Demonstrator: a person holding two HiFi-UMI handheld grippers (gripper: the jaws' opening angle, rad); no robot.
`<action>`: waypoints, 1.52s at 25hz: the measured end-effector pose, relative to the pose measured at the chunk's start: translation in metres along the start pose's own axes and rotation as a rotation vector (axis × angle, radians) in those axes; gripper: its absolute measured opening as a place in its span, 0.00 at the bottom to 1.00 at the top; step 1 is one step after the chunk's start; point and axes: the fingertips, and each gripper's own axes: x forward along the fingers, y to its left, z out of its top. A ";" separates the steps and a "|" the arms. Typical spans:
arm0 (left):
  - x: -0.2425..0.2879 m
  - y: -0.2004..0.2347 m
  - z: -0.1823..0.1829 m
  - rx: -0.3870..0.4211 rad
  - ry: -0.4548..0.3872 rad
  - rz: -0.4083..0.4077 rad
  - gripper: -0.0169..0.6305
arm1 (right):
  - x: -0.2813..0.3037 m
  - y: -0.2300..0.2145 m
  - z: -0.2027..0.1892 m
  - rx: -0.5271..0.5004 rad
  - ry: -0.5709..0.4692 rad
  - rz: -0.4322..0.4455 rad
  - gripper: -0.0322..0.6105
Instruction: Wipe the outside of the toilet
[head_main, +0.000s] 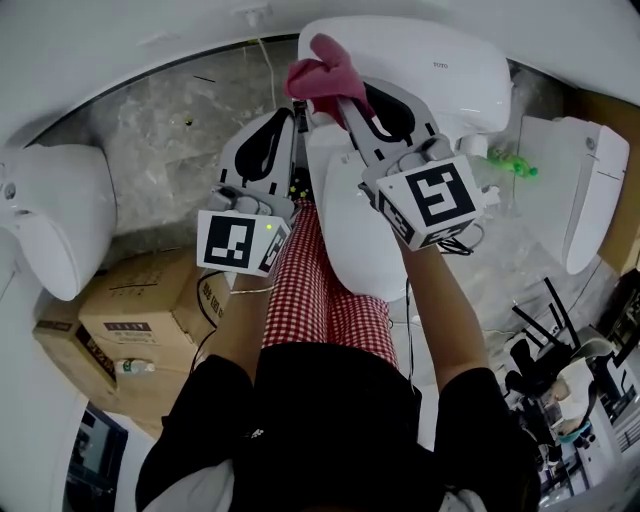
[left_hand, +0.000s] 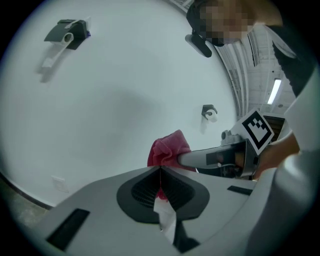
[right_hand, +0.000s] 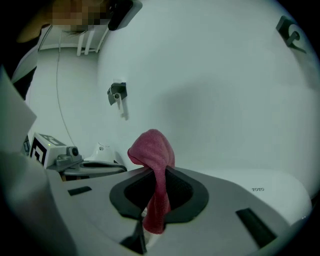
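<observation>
The right claw (head_main: 338, 98) is clamped on a pink cloth (head_main: 322, 72), which bunches above its tips and hangs down between them. In the head view the cloth sits at 12 o'clock, over the white toilet (head_main: 440, 90). The left claw (head_main: 296, 115), at the cloth's 7 o'clock, is pressed together. The pink fleck in its seam is probably the cloth behind it.

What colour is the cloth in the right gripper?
Pinkish red; the cloth shows best in the right gripper view.
</observation>
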 end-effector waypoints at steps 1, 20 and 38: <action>-0.001 0.002 0.000 0.000 0.000 0.002 0.04 | 0.004 0.005 -0.005 -0.006 0.020 0.010 0.14; -0.002 0.000 -0.006 -0.008 0.011 -0.013 0.04 | 0.019 -0.003 -0.057 -0.188 0.208 -0.081 0.14; 0.004 -0.022 -0.008 0.003 0.017 -0.047 0.04 | -0.002 -0.023 -0.053 -0.137 0.182 -0.108 0.14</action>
